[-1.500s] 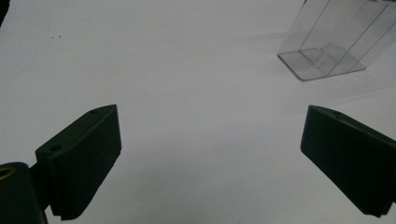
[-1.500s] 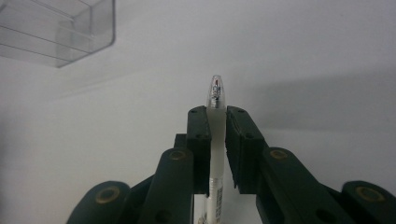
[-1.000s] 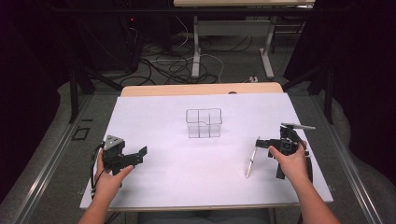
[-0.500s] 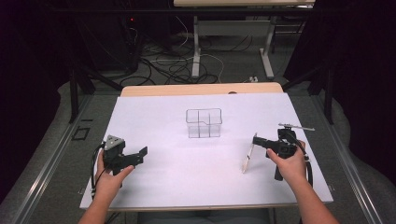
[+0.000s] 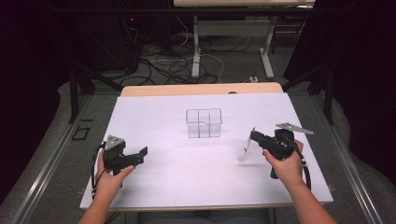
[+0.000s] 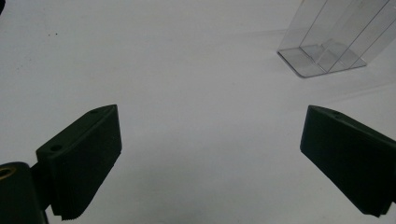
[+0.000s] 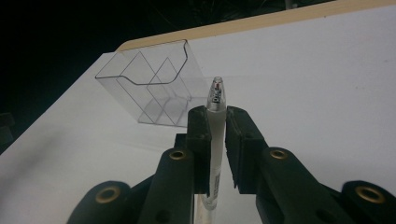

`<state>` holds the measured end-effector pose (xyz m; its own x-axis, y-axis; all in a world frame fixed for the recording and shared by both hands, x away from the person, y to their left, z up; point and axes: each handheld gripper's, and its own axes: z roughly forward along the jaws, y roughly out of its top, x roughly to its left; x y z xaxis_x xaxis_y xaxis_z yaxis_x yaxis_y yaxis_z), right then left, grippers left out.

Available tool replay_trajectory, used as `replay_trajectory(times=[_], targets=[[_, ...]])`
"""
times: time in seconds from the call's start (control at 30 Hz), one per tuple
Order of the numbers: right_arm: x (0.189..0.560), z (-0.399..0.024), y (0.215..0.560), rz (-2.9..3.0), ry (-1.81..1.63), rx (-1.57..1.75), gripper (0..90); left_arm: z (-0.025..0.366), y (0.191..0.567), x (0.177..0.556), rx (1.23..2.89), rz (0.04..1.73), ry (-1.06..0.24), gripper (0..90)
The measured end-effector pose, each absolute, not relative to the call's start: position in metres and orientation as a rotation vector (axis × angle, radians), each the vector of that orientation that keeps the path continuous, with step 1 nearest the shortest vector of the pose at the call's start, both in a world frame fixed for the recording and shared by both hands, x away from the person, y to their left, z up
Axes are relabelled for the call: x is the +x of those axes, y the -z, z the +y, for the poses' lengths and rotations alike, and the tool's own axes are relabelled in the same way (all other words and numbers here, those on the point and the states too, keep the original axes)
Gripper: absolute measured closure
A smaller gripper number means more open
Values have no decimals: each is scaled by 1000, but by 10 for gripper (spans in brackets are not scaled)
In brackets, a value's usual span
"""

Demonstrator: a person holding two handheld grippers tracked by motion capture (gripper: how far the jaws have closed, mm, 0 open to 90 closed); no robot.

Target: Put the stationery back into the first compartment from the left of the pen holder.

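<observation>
**Pen in the grip, organizer not yet reached**

Left gripper (image 5: 140, 154): jaws wide apart, nothing between them, low over the white table (image 5: 154, 186) at its left side. Idle by the look of it.

Centre: clear plastic organizer (image 5: 203, 123), upright, divided into compartments, all apparently empty. Bare sheet around it; nothing stands in the way.

Right gripper (image 7: 214, 122): jaws clamped on a white pen (image 7: 214, 140), tip poking just past the pads. From above the pen (image 5: 246, 147) hangs steeply, lower end near the sheet, well apart from the organizer.

Step in hand, as I judge it: carrying the pen toward the organizer. Next move calls for lifting above the rim, lining up one compartment, then lowering before release. Risk: pen end clipping the wall and tipping the light holder.
</observation>
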<state>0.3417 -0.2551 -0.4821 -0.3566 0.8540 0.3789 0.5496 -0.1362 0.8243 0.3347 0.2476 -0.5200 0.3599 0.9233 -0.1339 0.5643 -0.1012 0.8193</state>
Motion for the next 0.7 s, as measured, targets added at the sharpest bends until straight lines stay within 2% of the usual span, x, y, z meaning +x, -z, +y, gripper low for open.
replay_trajectory(times=[0.3, 0.7], targets=[[348, -247, 478, 1812, -1474, 1537, 802, 248, 520, 334, 1779, 1317, -541, 55], [363, -233, 457, 1775, -1524, 1492, 801, 249, 520, 335, 1784, 1320, -539, 55]])
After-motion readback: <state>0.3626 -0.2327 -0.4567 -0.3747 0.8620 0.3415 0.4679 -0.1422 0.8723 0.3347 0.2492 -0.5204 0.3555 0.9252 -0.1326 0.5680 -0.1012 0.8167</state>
